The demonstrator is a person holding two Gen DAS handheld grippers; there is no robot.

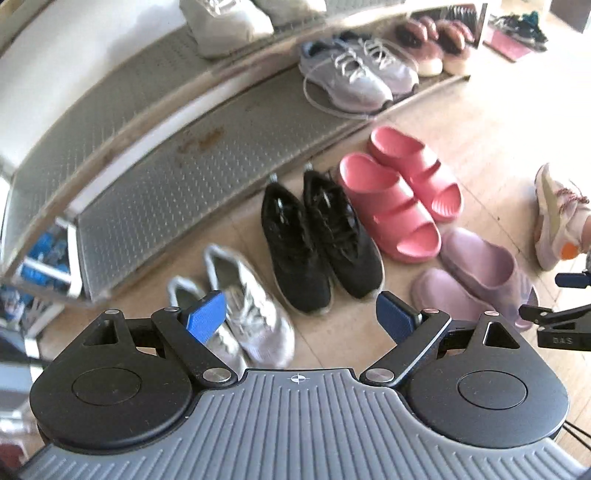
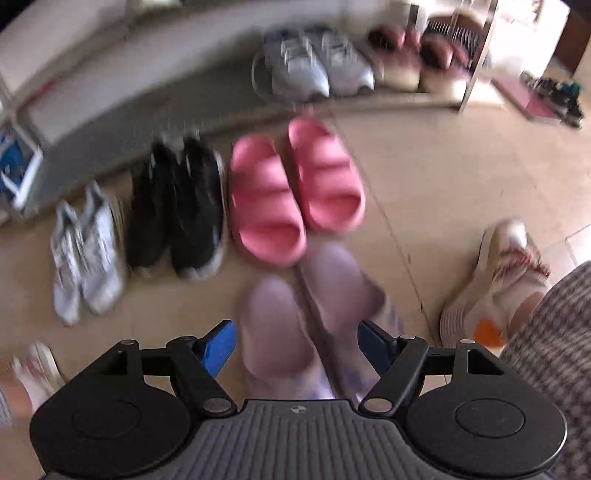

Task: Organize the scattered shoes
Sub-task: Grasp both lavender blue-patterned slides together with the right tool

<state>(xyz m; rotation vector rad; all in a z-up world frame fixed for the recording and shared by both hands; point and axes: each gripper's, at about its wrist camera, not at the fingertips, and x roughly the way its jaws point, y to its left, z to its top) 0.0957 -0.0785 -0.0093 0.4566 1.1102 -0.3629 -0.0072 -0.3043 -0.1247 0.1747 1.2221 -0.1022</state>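
On the floor before a low metal shoe rack (image 1: 207, 162) stand pairs in a row: white sneakers (image 1: 243, 310) (image 2: 86, 254), black sneakers (image 1: 317, 240) (image 2: 177, 210), pink slides (image 1: 402, 195) (image 2: 291, 188). A pair of lilac clogs (image 1: 476, 277) (image 2: 306, 314) lies in front of the slides. My left gripper (image 1: 301, 317) is open and empty above the white and black sneakers. My right gripper (image 2: 297, 347) is open, its fingers either side of the lilac clogs and above them; it also shows at the right edge of the left wrist view (image 1: 561, 302).
Grey sneakers (image 1: 354, 74) and maroon fur slippers (image 1: 436, 40) stand on the rack's lower shelf; a white shoe (image 1: 225, 26) on the upper one. The person's feet in cream sneakers (image 2: 498, 280) (image 2: 35, 369) stand at right and left. A blue box (image 2: 14, 166) sits by the rack's left end.
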